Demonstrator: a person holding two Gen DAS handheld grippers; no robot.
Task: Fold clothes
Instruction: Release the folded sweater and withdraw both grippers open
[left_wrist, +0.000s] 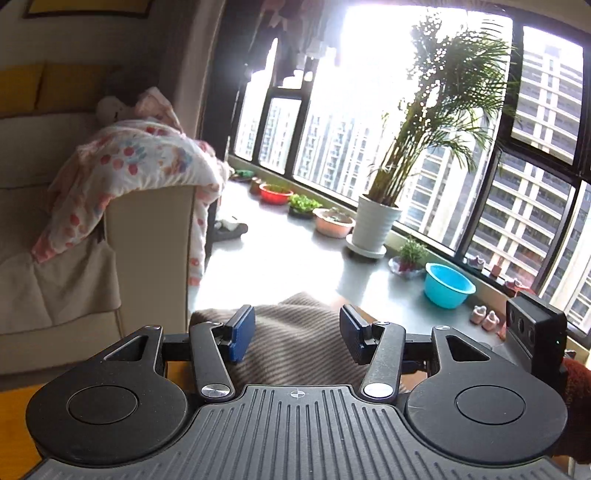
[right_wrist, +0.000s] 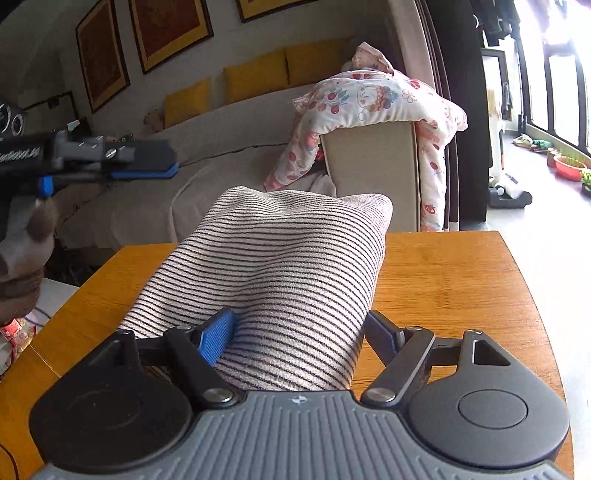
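Observation:
A folded striped garment (right_wrist: 288, 251), pale with thin dark stripes, lies bunched lengthwise on the wooden table (right_wrist: 443, 280). My right gripper (right_wrist: 301, 330) is open and low over its near end, one blue-padded finger on each side of the cloth. My left gripper (left_wrist: 299, 334) is open too and hovers above the striped garment (left_wrist: 295, 350) with nothing between its pads. In the right wrist view the left gripper (right_wrist: 144, 168) shows side-on at the upper left, off the table, held by a hand. The right gripper's body (left_wrist: 535, 332) shows at the right edge.
A beige sofa (right_wrist: 229, 155) with yellow cushions stands beyond the table. A floral blanket (left_wrist: 147, 158) is draped over its arm. Along the window are a tall potted palm (left_wrist: 376, 221), small planters and a blue basin (left_wrist: 447, 284) on the grey floor.

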